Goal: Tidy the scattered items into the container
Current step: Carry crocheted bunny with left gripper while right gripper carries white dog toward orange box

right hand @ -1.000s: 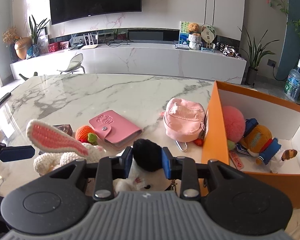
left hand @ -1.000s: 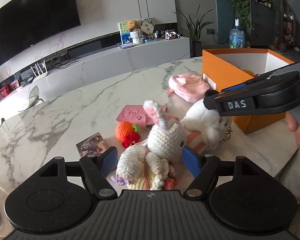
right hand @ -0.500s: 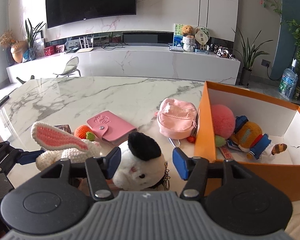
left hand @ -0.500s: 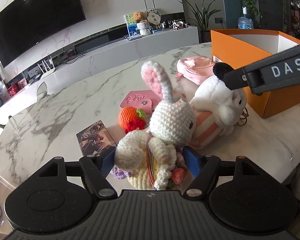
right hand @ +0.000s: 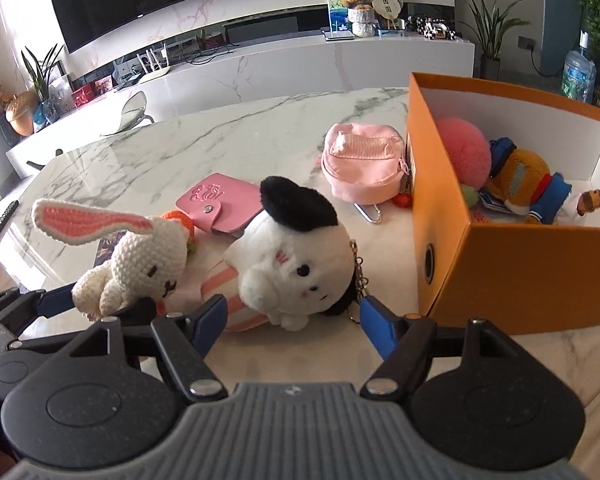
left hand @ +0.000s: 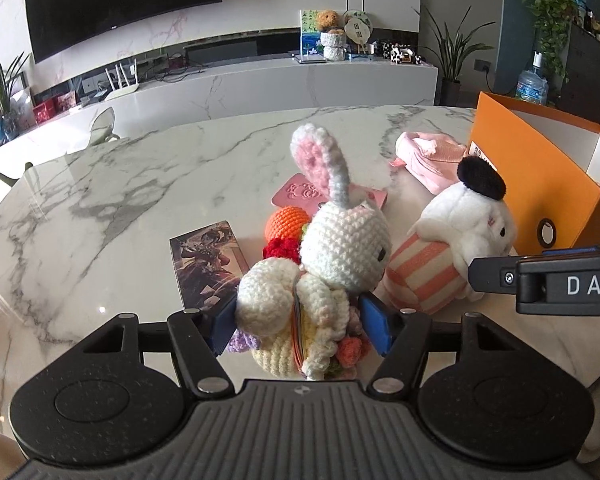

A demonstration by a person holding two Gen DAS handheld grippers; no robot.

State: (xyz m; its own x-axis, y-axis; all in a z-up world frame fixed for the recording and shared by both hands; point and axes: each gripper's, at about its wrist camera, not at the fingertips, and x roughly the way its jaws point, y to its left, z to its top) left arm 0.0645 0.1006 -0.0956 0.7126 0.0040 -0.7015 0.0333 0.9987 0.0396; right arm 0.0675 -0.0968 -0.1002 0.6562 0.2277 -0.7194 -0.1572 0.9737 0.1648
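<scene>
A cream crochet rabbit with a pink-lined ear sits between the pads of my left gripper. Its jaws are closing and both blue pads touch the rabbit's body. In the right wrist view the rabbit rests across the left gripper's fingers. A white plush with a black hat lies on the marble table between the widening jaws of my right gripper, and neither pad touches it. The orange box stands just to its right and holds a pink ball plush and an orange-and-blue plush.
A pink mini backpack lies against the box's left wall. Behind the rabbit lie a pink card wallet, a crochet carrot and a picture card. The marble table runs far to the left.
My right gripper let go of the white plush and its jaws spread wide. The crochet rabbit came upright between the left pads, which drew in against it.
</scene>
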